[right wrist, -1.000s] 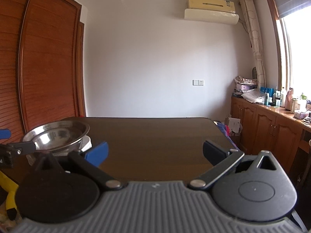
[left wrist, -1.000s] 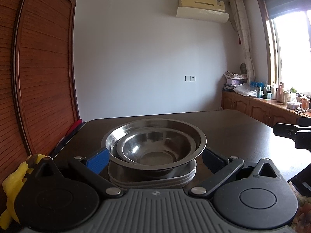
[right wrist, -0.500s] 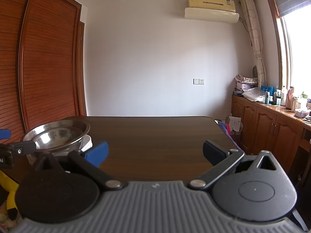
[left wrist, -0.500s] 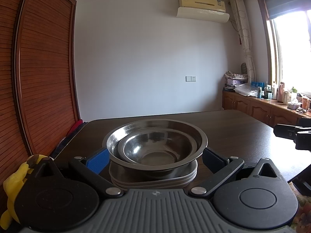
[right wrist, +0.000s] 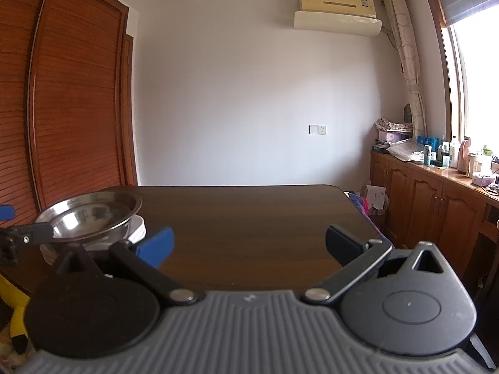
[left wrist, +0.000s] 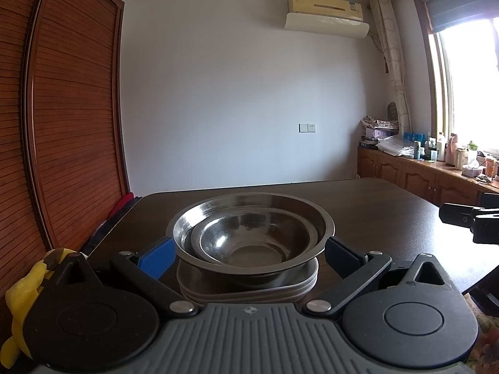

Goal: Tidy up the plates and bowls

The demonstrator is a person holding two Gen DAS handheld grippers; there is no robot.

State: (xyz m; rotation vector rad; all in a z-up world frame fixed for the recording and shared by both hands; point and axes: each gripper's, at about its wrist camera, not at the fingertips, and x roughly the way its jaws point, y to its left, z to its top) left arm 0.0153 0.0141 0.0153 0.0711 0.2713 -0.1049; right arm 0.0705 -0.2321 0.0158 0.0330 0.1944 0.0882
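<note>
At the far left a yellow toy is seen beside the table. The left gripper is held wide open, its fingers placed on either side of the stack and not closed on it. Straight ahead of it, two steel bowls are nested, the small one inside the large, upon plates; three or four plates are judged, the count being unsure. The right gripper is also wide open and holds nothing; the stack lies to its left, well apart. The left gripper is therefore the nearer one
</note>
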